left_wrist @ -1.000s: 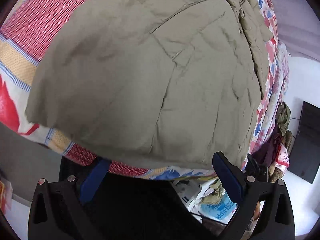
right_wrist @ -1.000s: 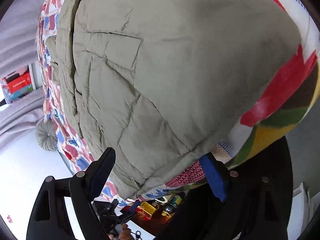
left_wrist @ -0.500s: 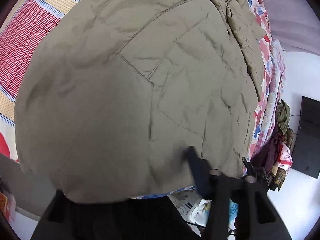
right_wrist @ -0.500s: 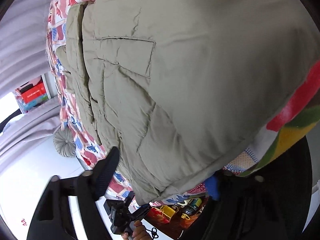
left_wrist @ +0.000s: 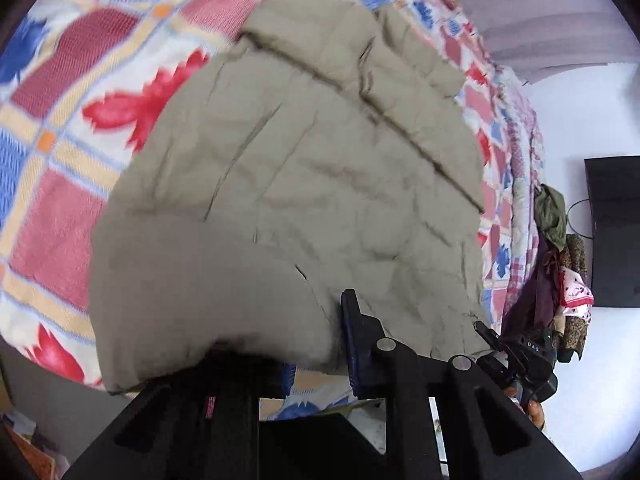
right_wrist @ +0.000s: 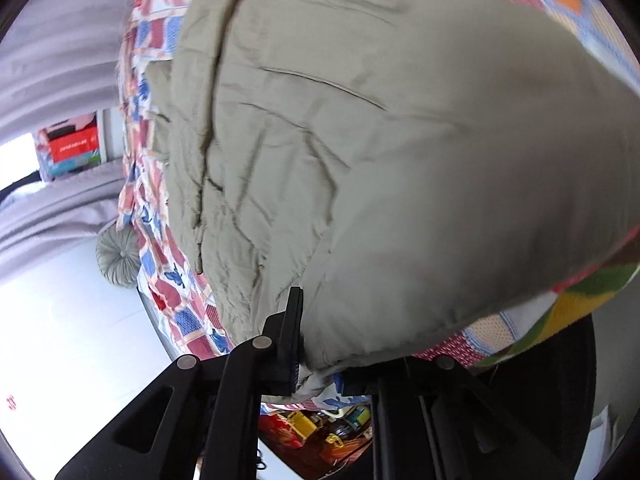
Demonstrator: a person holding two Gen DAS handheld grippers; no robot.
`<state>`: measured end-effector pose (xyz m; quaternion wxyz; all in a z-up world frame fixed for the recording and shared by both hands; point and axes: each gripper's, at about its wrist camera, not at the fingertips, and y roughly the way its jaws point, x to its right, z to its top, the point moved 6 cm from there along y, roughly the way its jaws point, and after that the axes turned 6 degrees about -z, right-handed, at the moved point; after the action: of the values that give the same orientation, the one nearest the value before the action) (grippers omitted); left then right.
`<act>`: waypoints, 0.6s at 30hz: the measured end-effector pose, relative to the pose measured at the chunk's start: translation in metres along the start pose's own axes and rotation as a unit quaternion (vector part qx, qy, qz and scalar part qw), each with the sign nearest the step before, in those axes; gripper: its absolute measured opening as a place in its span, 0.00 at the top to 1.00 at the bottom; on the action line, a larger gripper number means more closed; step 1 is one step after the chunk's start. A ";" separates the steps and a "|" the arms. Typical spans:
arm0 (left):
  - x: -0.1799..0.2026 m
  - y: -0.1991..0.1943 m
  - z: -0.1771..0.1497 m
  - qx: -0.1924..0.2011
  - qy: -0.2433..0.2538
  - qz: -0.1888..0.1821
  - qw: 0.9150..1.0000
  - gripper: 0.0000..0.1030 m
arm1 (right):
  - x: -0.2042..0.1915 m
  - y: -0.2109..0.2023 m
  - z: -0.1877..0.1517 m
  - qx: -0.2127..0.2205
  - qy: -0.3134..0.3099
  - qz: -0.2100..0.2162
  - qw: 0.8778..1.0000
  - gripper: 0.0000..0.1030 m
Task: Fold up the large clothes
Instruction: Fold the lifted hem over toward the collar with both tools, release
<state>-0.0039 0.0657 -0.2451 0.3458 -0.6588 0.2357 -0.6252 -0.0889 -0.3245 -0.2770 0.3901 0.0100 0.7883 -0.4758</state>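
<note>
A large khaki padded jacket [left_wrist: 320,184] lies on a bed with a patchwork quilt [left_wrist: 60,128]. My left gripper [left_wrist: 316,344] is shut on the jacket's near hem, which bulges up over the fingers and hides the left finger. In the right wrist view the same jacket [right_wrist: 400,140] fills the frame, and my right gripper [right_wrist: 316,360] is shut on its near hem at the bed's edge. The right finger there is hidden under the fabric.
The quilt [right_wrist: 168,280] hangs over the bed's side. Clothes hang on a rack [left_wrist: 556,264] beside a dark screen [left_wrist: 612,232] on the white wall. A round grey cushion [right_wrist: 118,256] lies on the floor. Cluttered items [right_wrist: 320,428] sit under the bed.
Both grippers were open just short of the hem; they moved in and closed on it. The hem is now lifted, and more of the quilt and the jacket's far end shows.
</note>
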 end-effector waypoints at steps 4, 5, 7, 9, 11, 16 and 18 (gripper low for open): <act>0.021 -0.015 0.032 0.033 0.031 -0.004 0.999 0.79 | -0.038 -0.014 0.013 0.027 -0.069 -0.016 0.997 0.88; 0.027 -0.017 0.040 0.041 0.040 -0.002 0.998 0.85 | -0.049 -0.017 0.016 0.036 -0.088 -0.022 0.995 0.89; 0.041 -0.023 0.058 0.058 0.064 0.001 0.996 0.86 | -0.072 -0.023 0.024 0.054 -0.125 -0.033 0.990 0.89; 0.056 -0.030 0.077 0.077 0.085 -0.004 0.993 0.86 | -0.094 -0.029 0.033 0.070 -0.154 -0.040 0.985 0.89; 0.069 -0.035 0.098 0.096 0.099 -0.008 0.990 0.86 | -0.117 -0.034 0.043 0.087 -0.181 -0.042 0.979 0.90; 0.102 -0.043 0.156 0.141 0.138 -0.009 0.980 0.86 | -0.181 -0.041 0.079 0.126 -0.244 -0.038 0.961 0.90; 0.117 -0.043 0.184 0.161 0.159 0.001 0.974 0.86 | -0.211 -0.037 0.096 0.139 -0.273 -0.044 0.951 0.90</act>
<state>0.1854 0.0363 -0.1318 0.4061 -0.4865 0.1844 -0.7513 0.1015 -0.3426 -0.1417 0.5636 -0.1010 0.5776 -0.5817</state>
